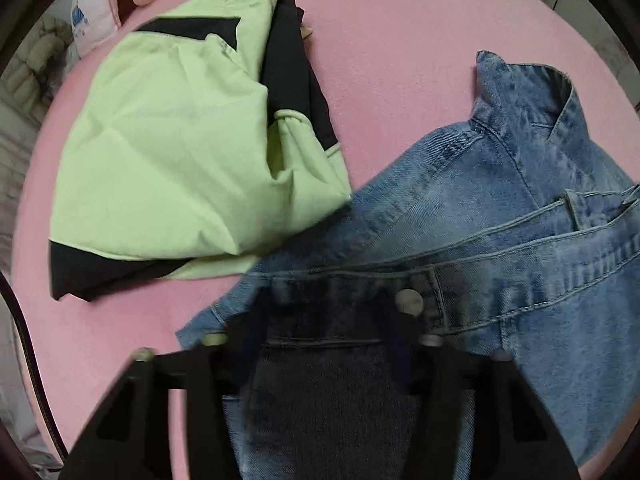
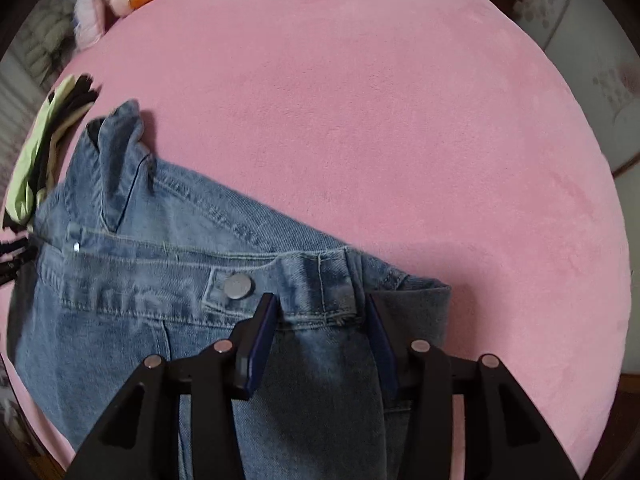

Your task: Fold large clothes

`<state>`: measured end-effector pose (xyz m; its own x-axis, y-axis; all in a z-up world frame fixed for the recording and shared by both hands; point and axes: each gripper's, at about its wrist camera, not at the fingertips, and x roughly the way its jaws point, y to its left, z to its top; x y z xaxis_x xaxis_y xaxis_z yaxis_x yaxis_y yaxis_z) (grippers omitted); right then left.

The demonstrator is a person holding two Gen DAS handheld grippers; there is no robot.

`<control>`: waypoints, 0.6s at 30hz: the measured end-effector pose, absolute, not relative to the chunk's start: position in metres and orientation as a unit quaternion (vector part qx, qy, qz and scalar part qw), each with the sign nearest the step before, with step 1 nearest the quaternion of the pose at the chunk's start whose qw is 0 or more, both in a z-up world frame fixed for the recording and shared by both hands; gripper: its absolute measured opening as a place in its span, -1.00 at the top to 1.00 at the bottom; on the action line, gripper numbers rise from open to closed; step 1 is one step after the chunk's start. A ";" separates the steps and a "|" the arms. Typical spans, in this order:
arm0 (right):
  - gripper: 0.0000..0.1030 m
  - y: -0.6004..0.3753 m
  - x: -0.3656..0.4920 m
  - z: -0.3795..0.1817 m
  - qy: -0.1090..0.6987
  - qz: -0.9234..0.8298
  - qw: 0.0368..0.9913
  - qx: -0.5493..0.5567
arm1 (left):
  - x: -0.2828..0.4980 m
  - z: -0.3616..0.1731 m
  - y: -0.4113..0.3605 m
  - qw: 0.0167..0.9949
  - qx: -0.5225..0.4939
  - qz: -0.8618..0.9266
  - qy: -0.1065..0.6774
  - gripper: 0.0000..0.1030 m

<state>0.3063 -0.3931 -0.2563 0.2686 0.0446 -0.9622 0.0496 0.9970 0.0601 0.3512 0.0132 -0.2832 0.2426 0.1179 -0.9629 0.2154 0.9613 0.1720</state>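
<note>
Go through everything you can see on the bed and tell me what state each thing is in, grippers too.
Jeans: partly folded, waistband buttoned.
Green and black garment: folded, lying beside the jeans.
Left gripper: open, over the denim.
Right gripper: open, fingers astride the waistband.
Pink bed cover: spread smooth.

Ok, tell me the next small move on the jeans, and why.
Probably close the right gripper on the waistband: its fingers stand apart, straddling the belt-loop stretch of the jeans, which lie rumpled on the pink bed. A firm grip there lets the fold start.
</note>
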 end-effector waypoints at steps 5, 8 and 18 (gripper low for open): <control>0.44 -0.400 0.298 -0.243 0.583 -0.015 0.810 0.067 | 0.345 -0.272 -0.002 0.788 0.154 -0.012 0.596 0.94; 0.47 -0.403 0.290 -0.224 0.557 -0.025 0.827 0.079 | 0.342 -0.253 0.003 0.810 0.149 0.040 0.566 1.00; 0.49 -0.413 0.296 -0.179 0.492 -0.021 0.863 0.110 | 0.354 -0.204 0.081 0.834 0.045 0.104 0.540 1.00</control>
